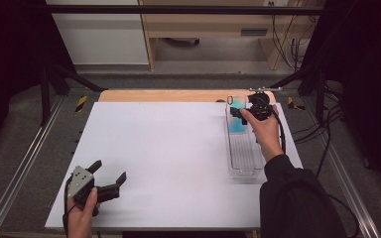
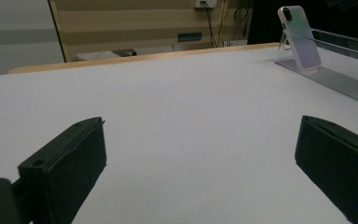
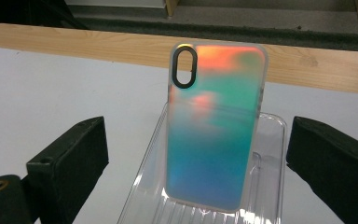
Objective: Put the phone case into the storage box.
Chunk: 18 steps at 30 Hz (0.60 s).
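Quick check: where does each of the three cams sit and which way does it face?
High view: above the near edge, facing forward and down on the table; both hands, left gripper, right gripper.
Left gripper view: low over the table, facing its far right; own open jaws.
Right gripper view: over the tray, facing the case; own open jaws.
Shared: case, tray and table appear in all three.

1 phone case point(image 3: 214, 126), 1 clear tray point(image 1: 243, 153), 1 white sheet point(image 1: 168, 148), 1 table point(image 1: 168, 95), 2 grippers: left point(image 1: 110, 174), right point(image 1: 239, 113).
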### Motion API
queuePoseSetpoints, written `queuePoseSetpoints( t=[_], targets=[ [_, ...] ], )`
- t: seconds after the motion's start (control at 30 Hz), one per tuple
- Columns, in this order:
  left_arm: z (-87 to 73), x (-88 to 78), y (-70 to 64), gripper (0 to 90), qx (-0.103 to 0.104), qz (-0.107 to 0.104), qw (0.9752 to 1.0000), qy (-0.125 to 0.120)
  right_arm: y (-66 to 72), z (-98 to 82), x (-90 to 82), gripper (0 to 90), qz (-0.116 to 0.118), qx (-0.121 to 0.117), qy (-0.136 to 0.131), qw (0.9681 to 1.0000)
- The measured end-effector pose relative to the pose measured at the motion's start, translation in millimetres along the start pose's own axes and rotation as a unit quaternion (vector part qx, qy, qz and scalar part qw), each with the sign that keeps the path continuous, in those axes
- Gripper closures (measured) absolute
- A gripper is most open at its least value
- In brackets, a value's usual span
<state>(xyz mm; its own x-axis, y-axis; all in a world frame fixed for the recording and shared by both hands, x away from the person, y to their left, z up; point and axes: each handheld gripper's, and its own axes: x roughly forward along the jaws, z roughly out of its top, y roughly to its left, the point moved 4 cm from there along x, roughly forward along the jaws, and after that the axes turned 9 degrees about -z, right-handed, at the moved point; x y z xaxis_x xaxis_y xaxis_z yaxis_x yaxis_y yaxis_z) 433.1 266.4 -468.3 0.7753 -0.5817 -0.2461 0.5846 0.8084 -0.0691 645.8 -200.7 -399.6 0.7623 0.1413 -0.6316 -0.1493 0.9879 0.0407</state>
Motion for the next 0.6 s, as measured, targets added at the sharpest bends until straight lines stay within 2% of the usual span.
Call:
queuePoseSetpoints(
  t=[0.6],
  targets=[
    [-0.1,-0.8,0.0,1.7,0.001,0.0,1.0,0.0,6.7,-1.2,-10.1,5.4,0.012,-0.003,-0.006,0.9999]
  ],
)
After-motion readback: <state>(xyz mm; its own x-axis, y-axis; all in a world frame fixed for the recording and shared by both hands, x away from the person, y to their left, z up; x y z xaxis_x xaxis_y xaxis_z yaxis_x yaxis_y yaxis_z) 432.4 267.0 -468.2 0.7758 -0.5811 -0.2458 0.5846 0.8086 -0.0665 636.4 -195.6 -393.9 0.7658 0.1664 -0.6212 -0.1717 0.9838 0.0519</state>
